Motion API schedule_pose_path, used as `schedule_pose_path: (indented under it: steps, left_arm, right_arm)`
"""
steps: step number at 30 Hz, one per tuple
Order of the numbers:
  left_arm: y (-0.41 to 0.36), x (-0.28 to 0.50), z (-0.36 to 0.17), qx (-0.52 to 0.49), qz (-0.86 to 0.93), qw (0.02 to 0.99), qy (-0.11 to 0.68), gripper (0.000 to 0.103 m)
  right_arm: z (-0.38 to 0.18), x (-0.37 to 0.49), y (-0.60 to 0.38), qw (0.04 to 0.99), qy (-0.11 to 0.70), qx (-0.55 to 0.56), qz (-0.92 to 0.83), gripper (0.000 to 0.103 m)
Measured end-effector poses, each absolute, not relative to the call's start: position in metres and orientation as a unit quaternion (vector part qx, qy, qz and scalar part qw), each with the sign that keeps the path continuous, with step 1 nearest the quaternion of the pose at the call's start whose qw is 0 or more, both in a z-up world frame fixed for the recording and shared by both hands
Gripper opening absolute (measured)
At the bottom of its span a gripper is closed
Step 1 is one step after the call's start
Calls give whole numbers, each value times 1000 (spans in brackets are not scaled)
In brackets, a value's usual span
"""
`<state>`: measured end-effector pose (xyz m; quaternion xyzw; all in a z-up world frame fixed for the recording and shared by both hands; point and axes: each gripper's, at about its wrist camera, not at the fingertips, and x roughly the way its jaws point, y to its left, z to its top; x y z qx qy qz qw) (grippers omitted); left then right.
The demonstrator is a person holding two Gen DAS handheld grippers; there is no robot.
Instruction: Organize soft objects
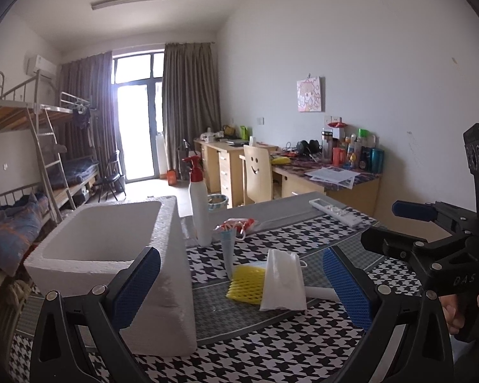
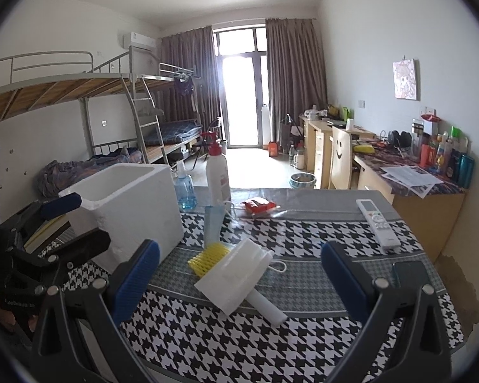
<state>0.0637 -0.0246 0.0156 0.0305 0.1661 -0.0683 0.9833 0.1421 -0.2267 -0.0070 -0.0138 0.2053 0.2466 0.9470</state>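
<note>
White foam, folded into a soft flat sheet [image 2: 236, 274], lies in the middle of the houndstooth-patterned black-and-white bench [image 2: 271, 344], and it is the thing nearest both claws. Under its far end sits a yellow foam net sleeve [image 2: 209, 255], touching it, and from its near end a short white foam tube [image 2: 266, 308] sticks out toward the right claw. A pale blue face mask [image 2: 212, 223] lies just beyond, between the foam pile and the tall white spray bottle with a red trigger [image 2: 217, 172]. The open white polystyrene box [image 2: 127, 204] stands to the left of all this, apparently with nothing in it, and looks like the place the soft things are meant to go.

The right claw [image 2: 239, 274] is spread wide with nothing between its blue pads, and the white sheet lies straight ahead of it, almost centred in the gap. The sheet's long axis runs diagonally, from far left to near right, so it sits skewed to the claw's opening rather than square to it. The left claw [image 1: 239, 287] is also wide and empty; from its side the same sheet [image 1: 282, 281] lies ahead and a little right, with the box [image 1: 111, 242] close by its left pad. Both are near, but I judge the right claw better lined up; a slight twist would let its pads close across the sheet's narrow width.
</note>
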Motion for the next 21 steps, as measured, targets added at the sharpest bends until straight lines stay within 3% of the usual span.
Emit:
schedule_pose_path:
  steps: [21]
  left_arm:
    - [-46,89,-13,26,-77,974,213,102]
  right_arm:
    - [-30,164,-246,943,239,-12,232,102]
